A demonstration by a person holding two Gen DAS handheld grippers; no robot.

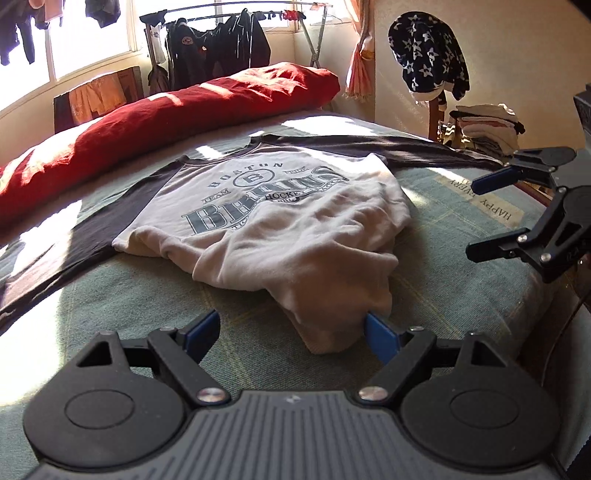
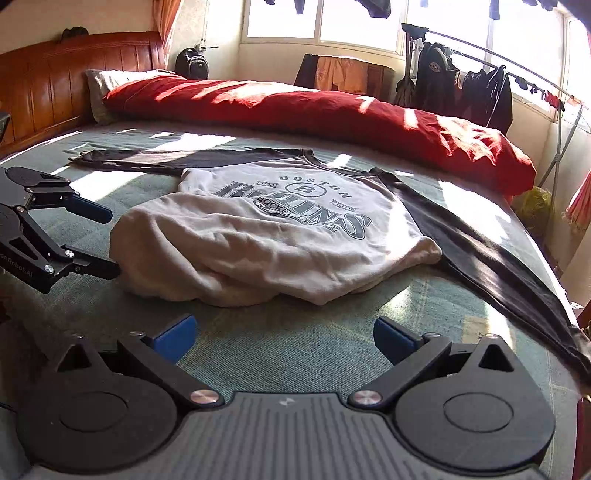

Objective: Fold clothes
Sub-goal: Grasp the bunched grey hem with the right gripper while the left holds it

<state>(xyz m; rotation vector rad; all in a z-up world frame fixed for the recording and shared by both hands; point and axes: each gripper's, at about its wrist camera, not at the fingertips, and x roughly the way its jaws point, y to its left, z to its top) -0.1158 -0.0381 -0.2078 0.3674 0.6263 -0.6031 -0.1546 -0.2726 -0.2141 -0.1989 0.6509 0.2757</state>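
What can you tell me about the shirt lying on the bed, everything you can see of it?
The shirt is a soft knit raglan: pale cream body, dark long sleeves and neckband, with a grey Boston Bruins hockey print on the chest. It lies face up on the green bedspread, both sleeves spread out sideways. Its lower part is folded up over the body and rumpled. The open left gripper has one blue finger against the near fold.

Sunlit windows [image 2: 354, 22] – wooden headboard [image 2: 74, 74], clothes rack [image 1: 236, 11] behind
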